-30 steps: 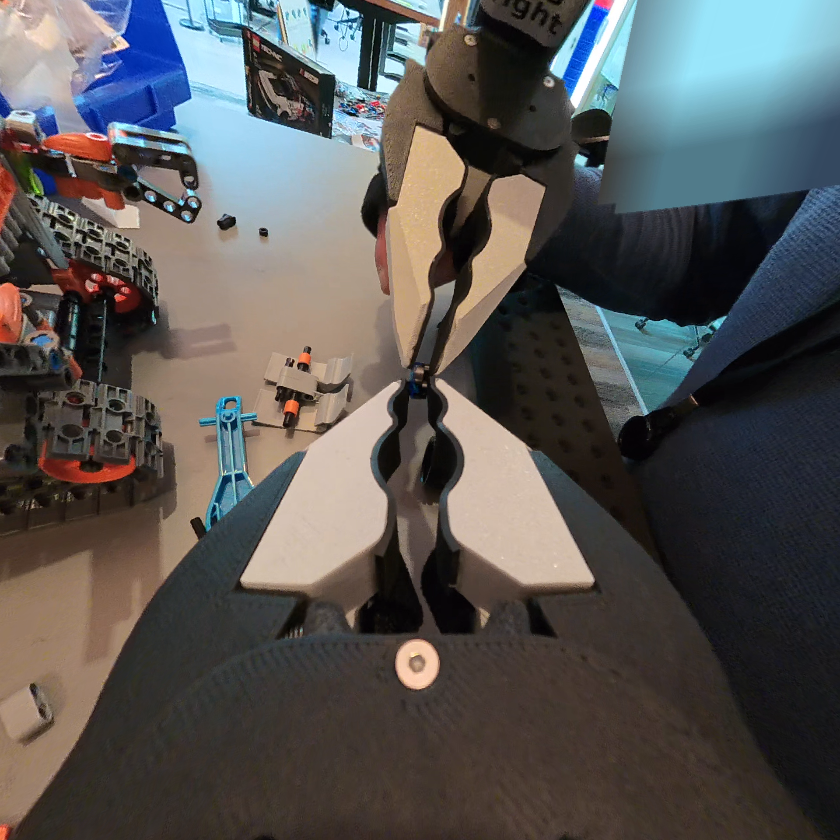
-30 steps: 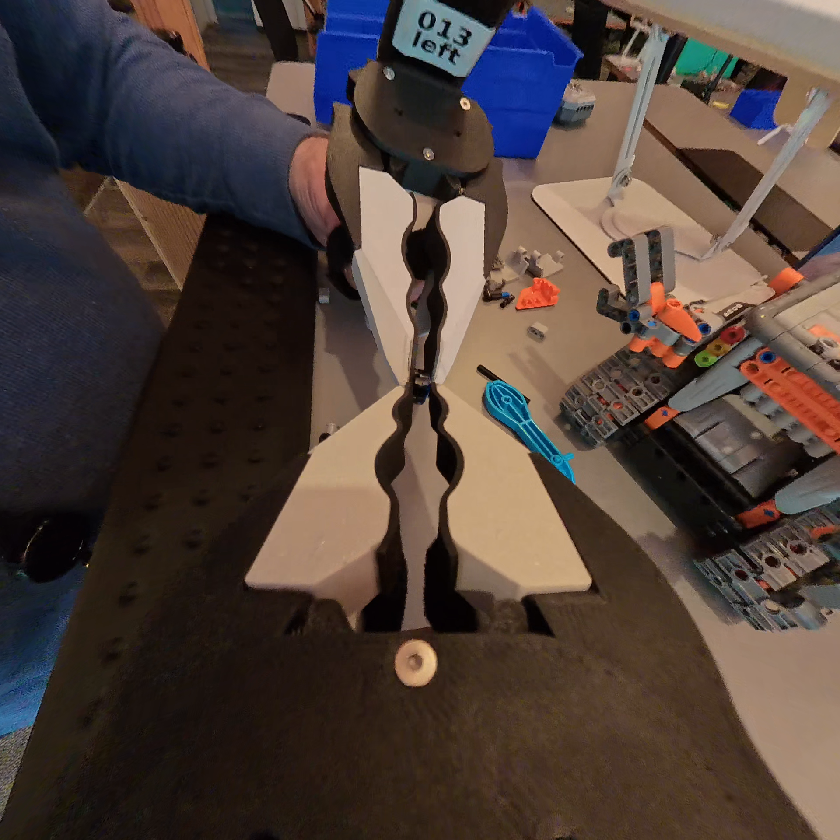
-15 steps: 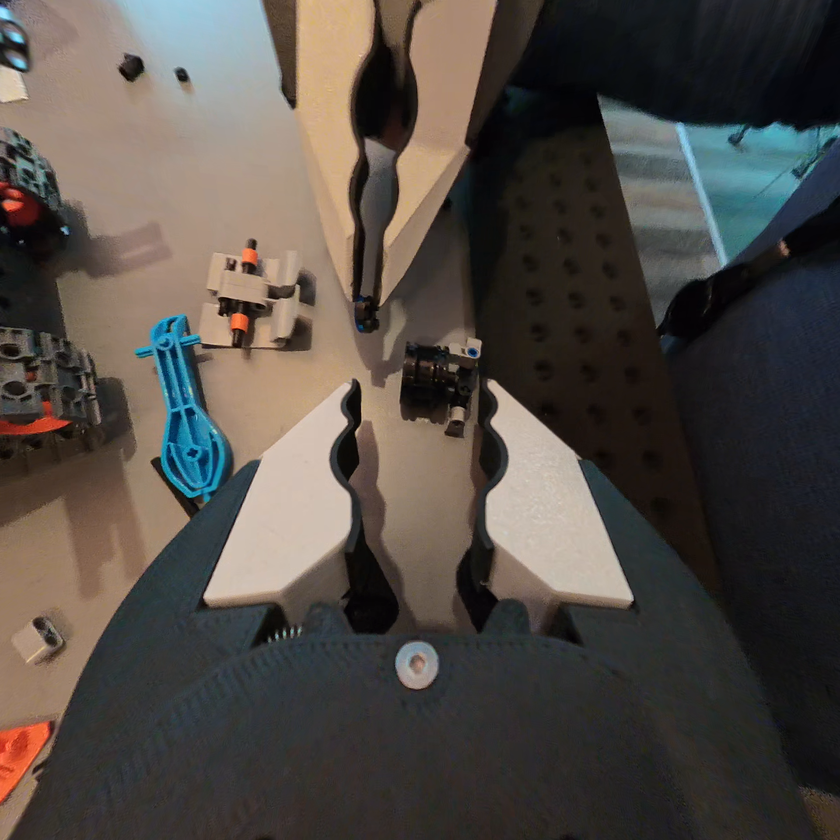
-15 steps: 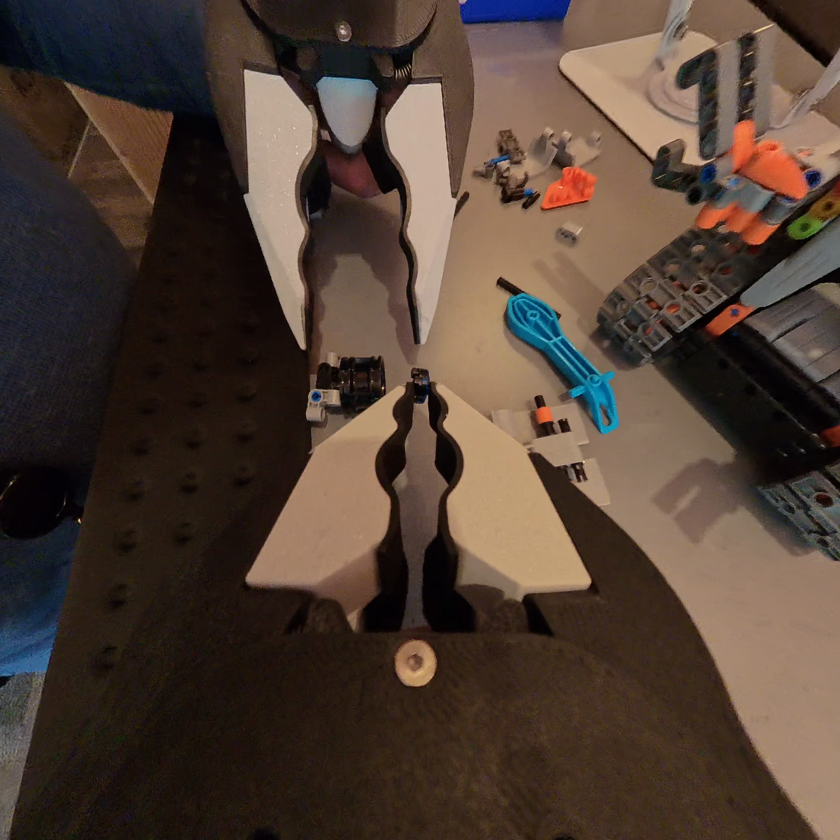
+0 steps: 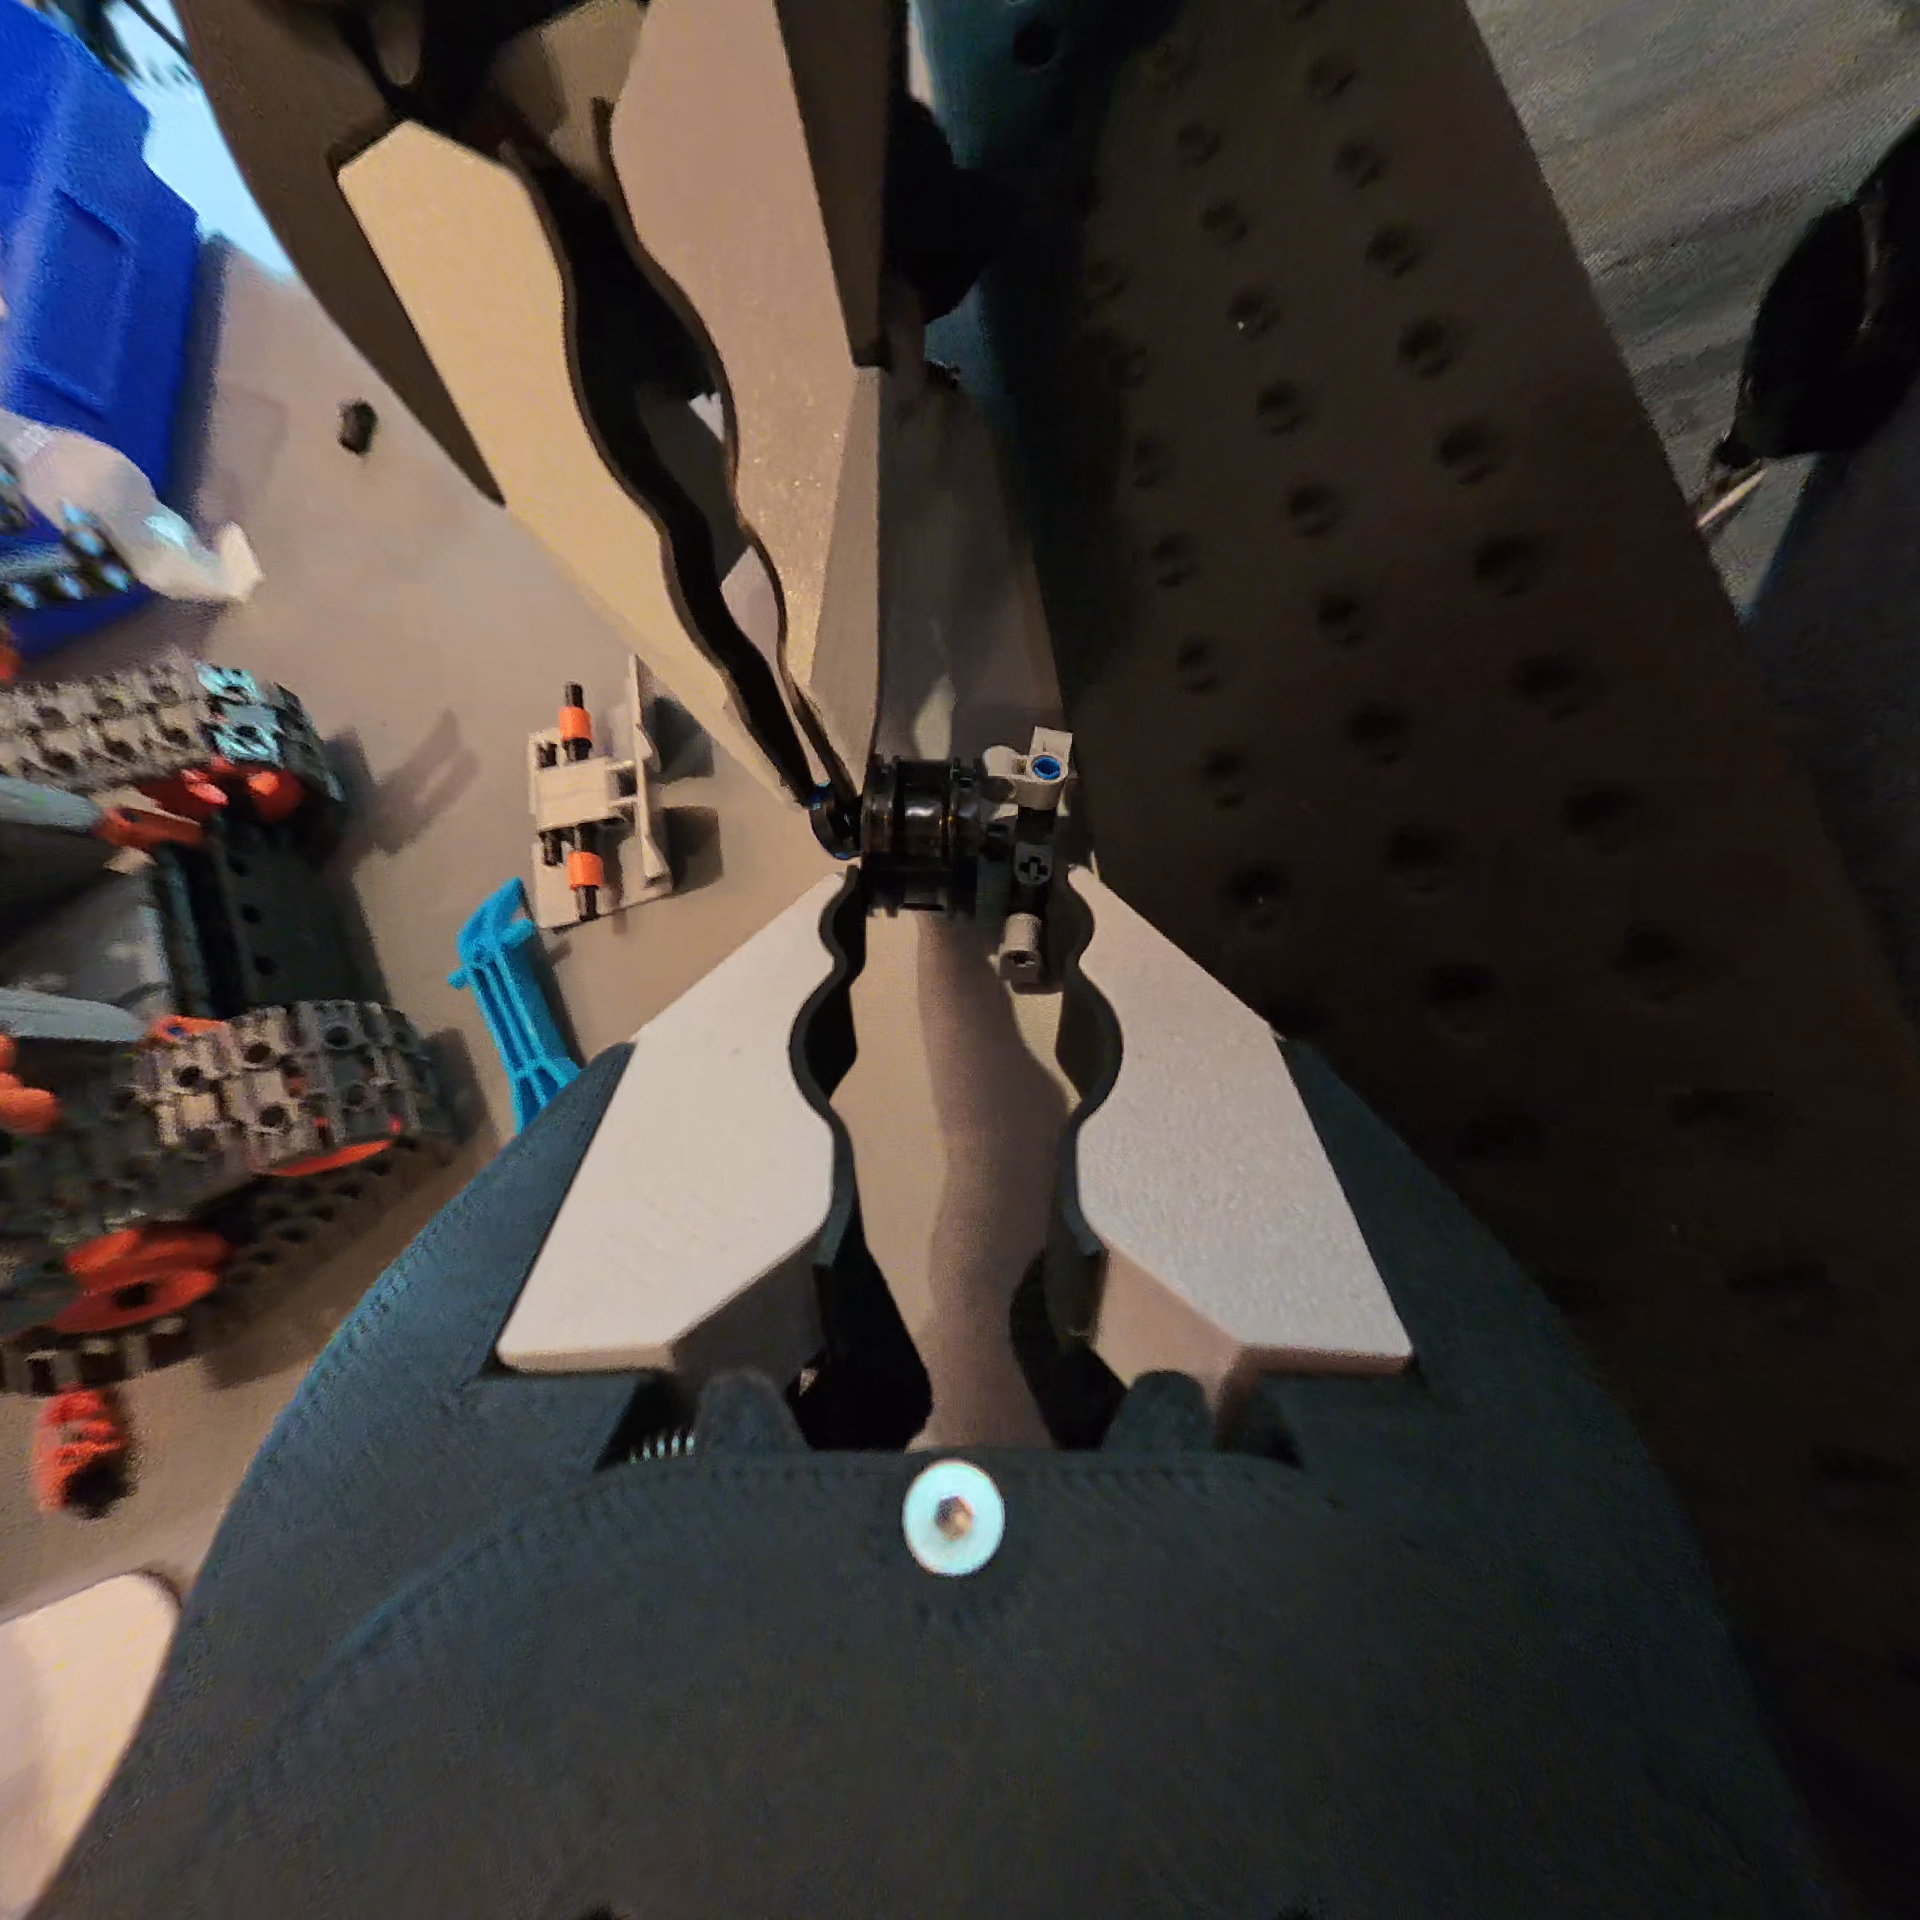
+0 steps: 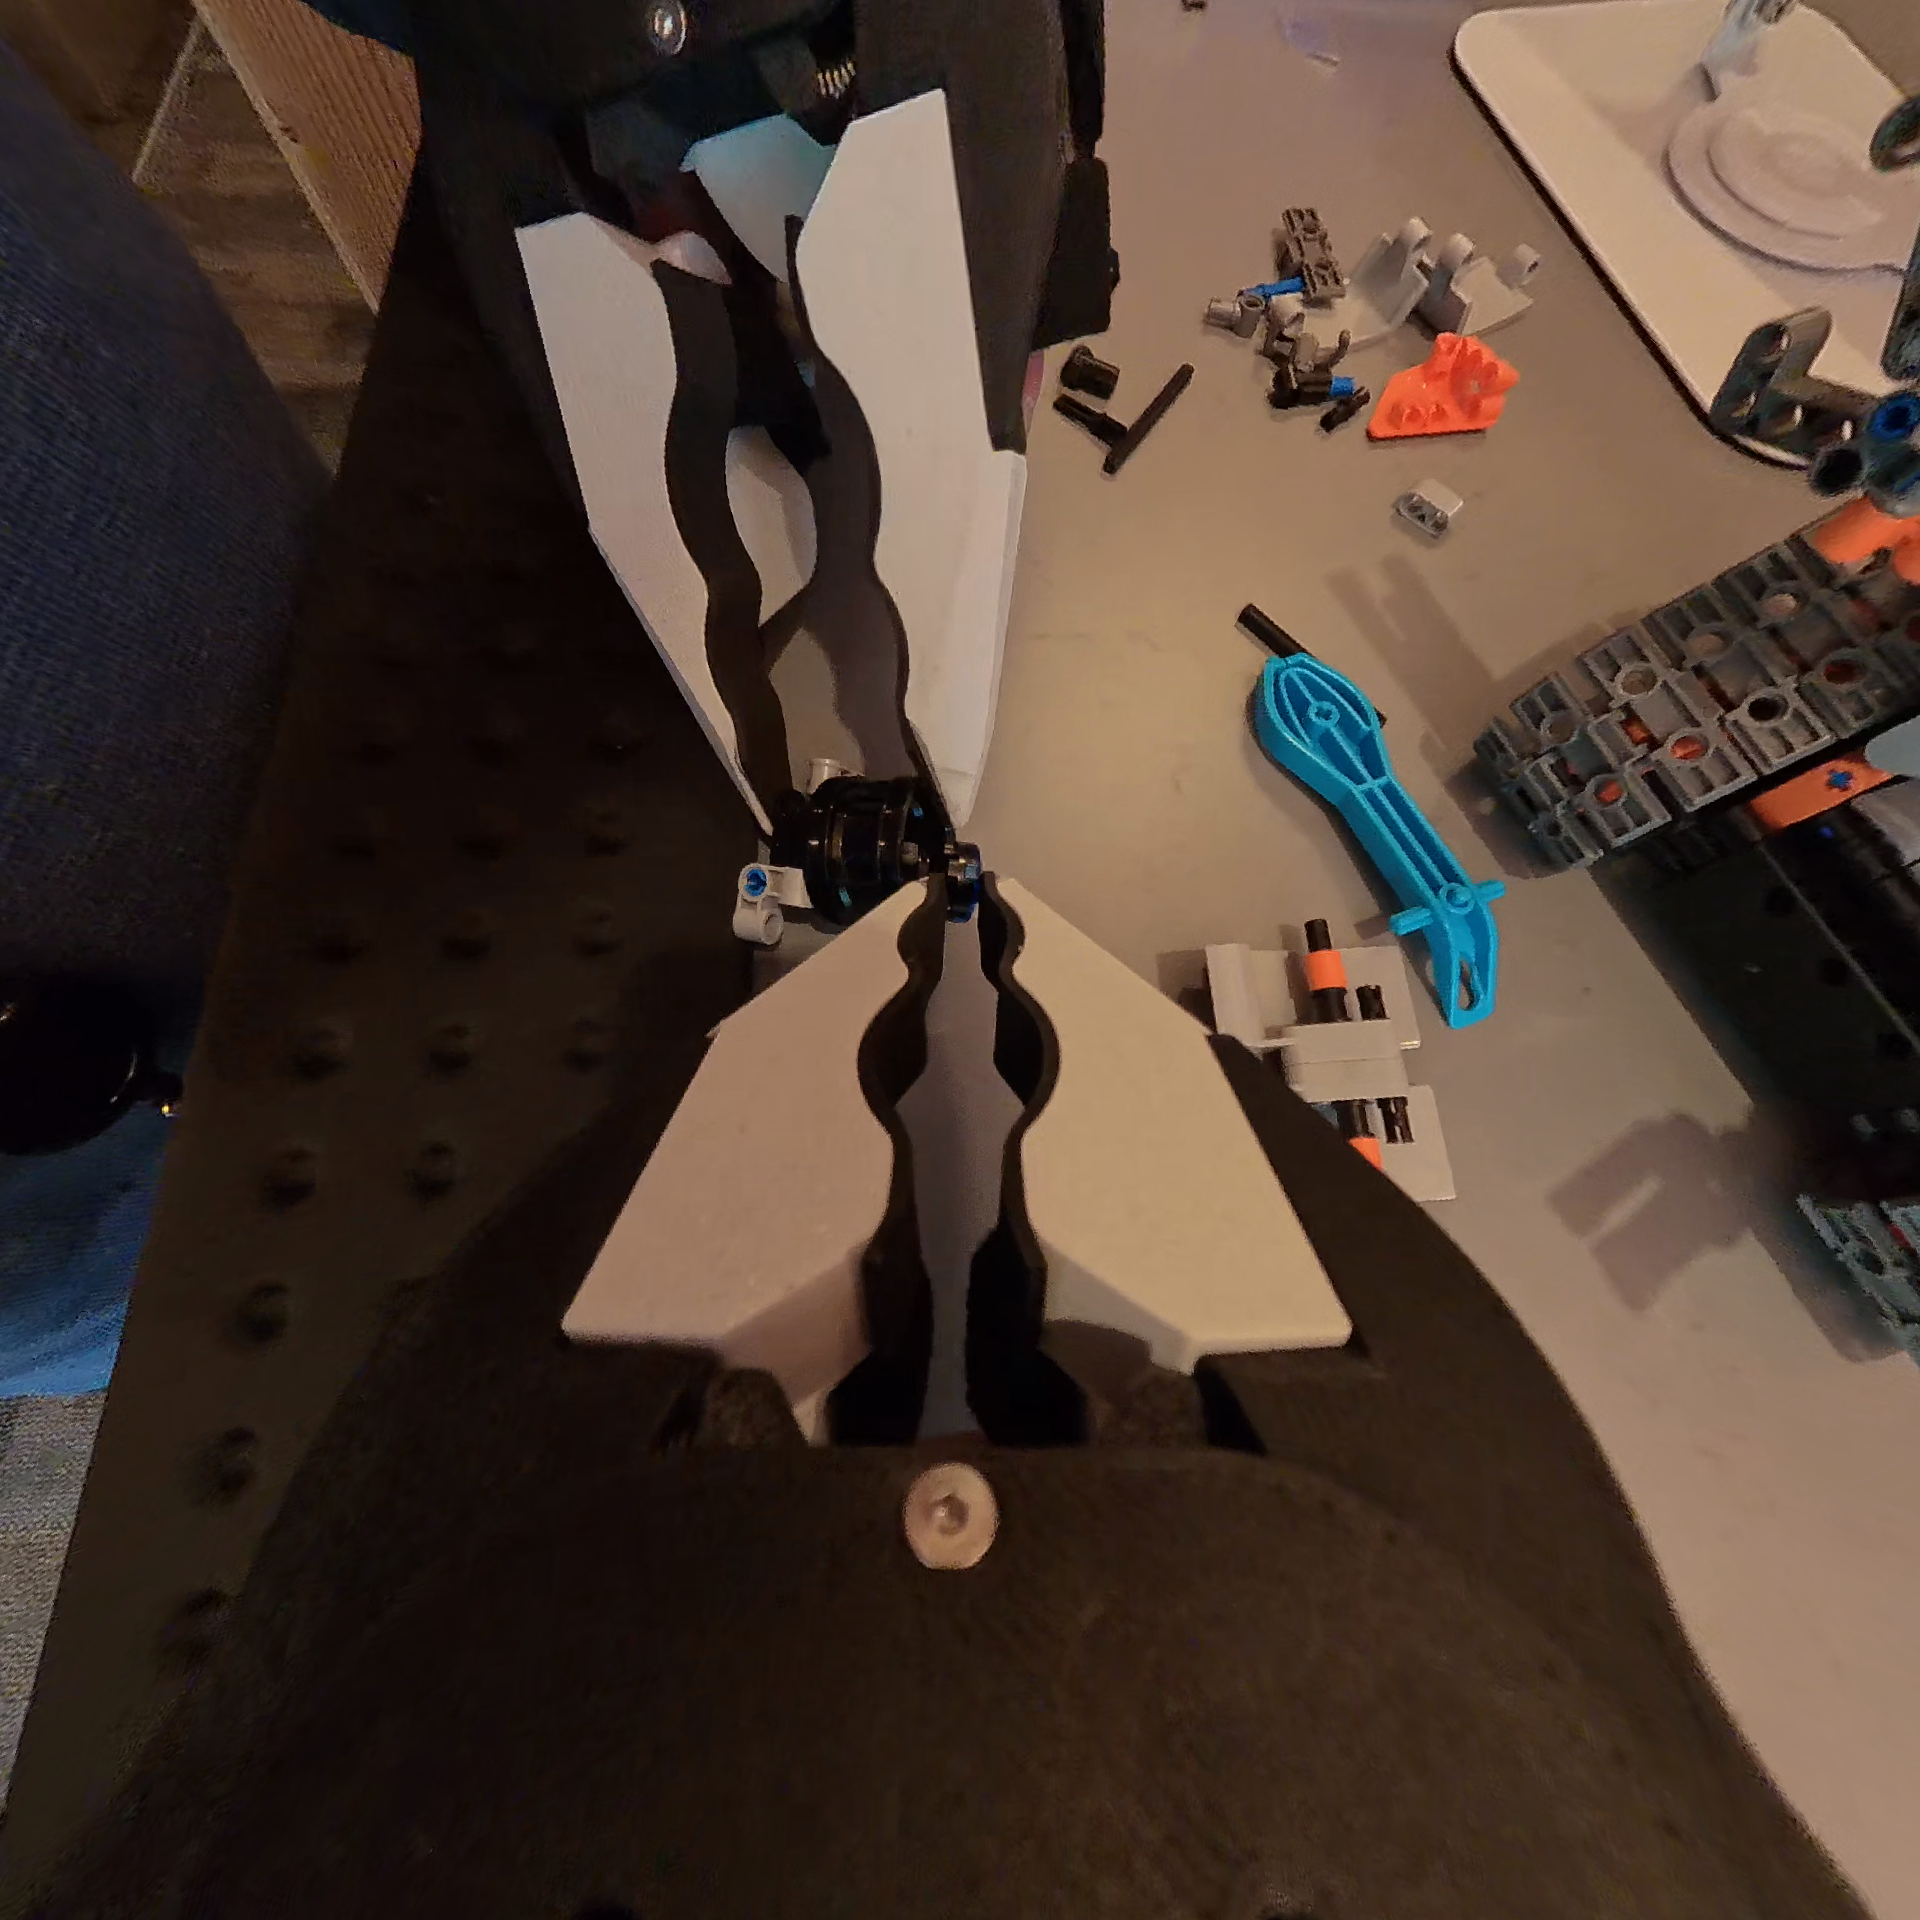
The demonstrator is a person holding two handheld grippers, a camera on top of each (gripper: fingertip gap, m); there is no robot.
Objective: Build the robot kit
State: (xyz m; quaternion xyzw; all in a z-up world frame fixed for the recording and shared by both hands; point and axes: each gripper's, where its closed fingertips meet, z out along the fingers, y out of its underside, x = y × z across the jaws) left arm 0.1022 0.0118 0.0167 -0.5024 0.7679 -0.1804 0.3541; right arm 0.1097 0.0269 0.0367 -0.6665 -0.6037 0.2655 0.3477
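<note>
Two grippers met tip to tip over the grey table [image 6: 1122,644], beside a black perforated board [image 5: 1455,727]. The left gripper [image 5: 951,899] stood partly open, its fingertips on either side of a black drum assembly [image 5: 920,821] with small grey connectors; whether it pressed the drum or only bracketed it could not be told. The right gripper [image 6: 961,888] was closed on a small black pin [image 6: 963,868] with a blue rim, and the pin's end touched the drum's side [image 6: 857,842]. In the left wrist view the right gripper [image 5: 831,805] came down from above, its tips at the drum's left face.

Near the tips lay a grey block [image 6: 1330,1039] carrying black and orange pins, and just beyond it a blue tool [image 6: 1382,821]. Farther off sat an orange piece [image 6: 1439,400], loose black pins [image 6: 1122,410] and a small grey connector [image 6: 1429,509]. A tracked model [image 6: 1704,727] filled the table's right side, a white stand base [image 6: 1621,135] behind it. A blue bin [image 5: 83,301] showed at the far edge.
</note>
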